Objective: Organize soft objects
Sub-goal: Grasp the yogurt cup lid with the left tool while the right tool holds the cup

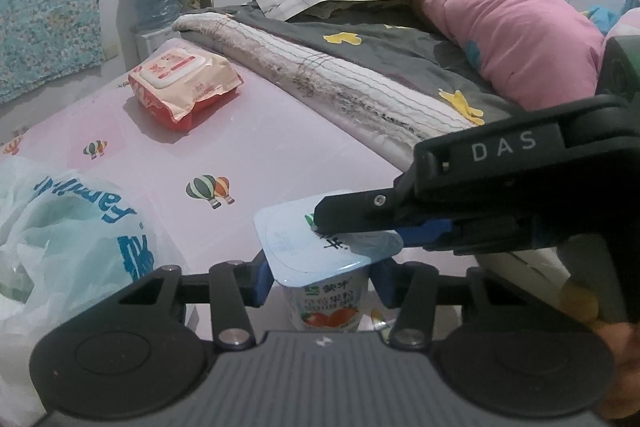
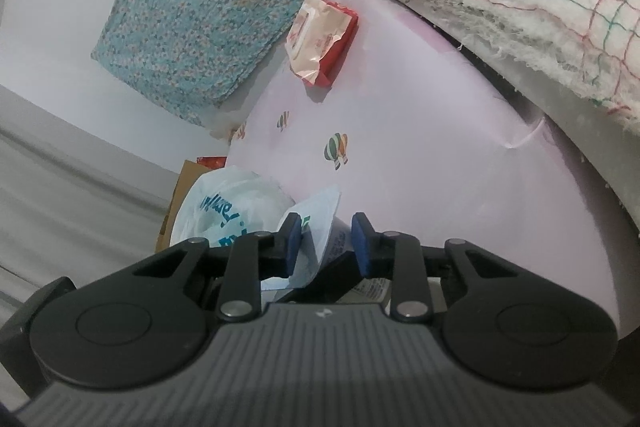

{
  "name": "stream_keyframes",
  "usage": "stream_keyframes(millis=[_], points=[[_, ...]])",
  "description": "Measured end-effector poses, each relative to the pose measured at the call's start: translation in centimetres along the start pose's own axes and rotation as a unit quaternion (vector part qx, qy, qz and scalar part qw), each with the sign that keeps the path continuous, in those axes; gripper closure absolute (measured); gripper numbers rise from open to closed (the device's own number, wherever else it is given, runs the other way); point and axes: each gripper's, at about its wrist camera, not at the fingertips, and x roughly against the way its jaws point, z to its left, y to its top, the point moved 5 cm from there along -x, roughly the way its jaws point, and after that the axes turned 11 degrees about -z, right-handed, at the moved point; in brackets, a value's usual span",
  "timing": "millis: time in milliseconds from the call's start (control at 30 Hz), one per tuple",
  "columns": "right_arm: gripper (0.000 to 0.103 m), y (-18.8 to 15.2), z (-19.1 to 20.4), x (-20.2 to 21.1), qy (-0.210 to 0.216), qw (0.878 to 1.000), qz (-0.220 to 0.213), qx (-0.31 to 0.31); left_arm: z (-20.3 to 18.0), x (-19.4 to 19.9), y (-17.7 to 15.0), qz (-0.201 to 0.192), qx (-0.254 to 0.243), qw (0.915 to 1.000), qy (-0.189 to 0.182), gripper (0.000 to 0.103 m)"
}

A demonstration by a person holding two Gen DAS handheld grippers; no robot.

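Your left gripper [image 1: 320, 277] straddles the yogurt cup [image 1: 326, 267], its blue pads on either side of the body just below the foil rim; whether they press on it you cannot tell from here. Your right gripper [image 2: 325, 245] comes in from the side with its fingers nearly together, clamped on the foil lid's edge [image 2: 320, 227]. You are mid-handover or steadying the cup, by the look of it. The plastic bag [image 1: 68, 227] lies just left of your left fingers, the wipes pack [image 1: 184, 87] well ahead on the pink sheet [image 1: 280, 155]. Next, settle one firm grip before the other lets go, since the foil may tear.
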Motion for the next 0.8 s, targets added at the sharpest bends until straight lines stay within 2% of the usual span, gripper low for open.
stream_keyframes(millis=[267, 433, 600, 800], points=[[0.076, -0.1, 2.7, 1.6, 0.004, 0.999, -0.010, 0.038, 0.5, 2.3, 1.0, -0.023, 0.011, 0.9997, -0.005, 0.053], [0.076, 0.0, 6.8, 3.3, 0.024, 0.997, -0.024, 0.072, 1.4, 5.7, 2.7, -0.056, 0.013, 0.9983, -0.001, 0.053], [0.076, -0.2, 12.7, 3.8, 0.064, 0.990, -0.028, 0.119, 3.8, 10.3, 4.8, -0.103, 0.019, 0.9940, 0.034, 0.053], [0.076, -1.9, 21.6, 1.8, 0.139, 0.974, -0.001, 0.178, 9.4, 16.3, 6.4, -0.148, 0.040, 0.9814, 0.116, 0.053]])
